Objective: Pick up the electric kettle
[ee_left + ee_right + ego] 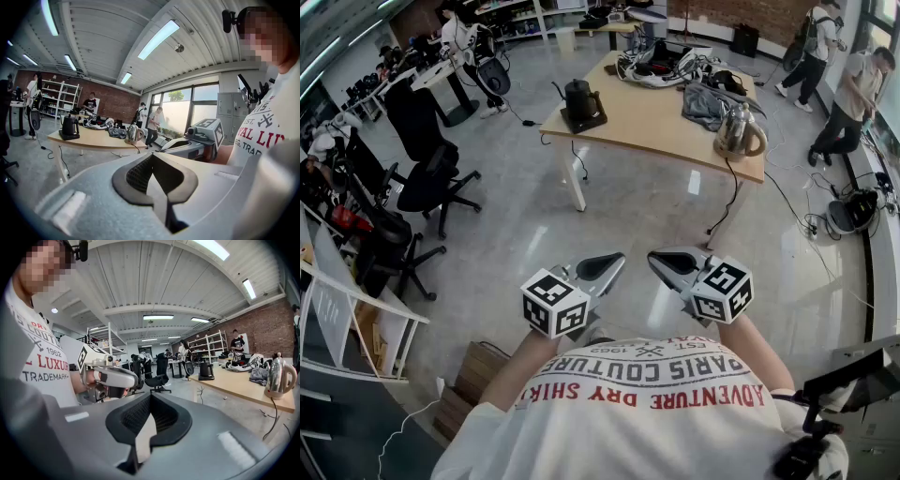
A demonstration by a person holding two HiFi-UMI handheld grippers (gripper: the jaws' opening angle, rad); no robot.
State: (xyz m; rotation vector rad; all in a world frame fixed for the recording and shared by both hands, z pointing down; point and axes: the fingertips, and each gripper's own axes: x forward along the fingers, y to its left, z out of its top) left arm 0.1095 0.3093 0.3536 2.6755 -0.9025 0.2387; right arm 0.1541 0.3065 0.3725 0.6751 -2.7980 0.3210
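A silver electric kettle (739,132) stands at the near right corner of a light wooden table (647,122), and its cord (728,192) hangs off the edge towards the floor (534,220). A black gooseneck kettle (580,97) sits on a base at the table's left corner. Heaped clothing (705,101) lies further back. Both kettles are well apart from the person, across open grey floor. The left gripper (617,260) and right gripper (655,258) are held side by side in front of a white printed shirt (647,412) — each has its jaws closed together with nothing between them.
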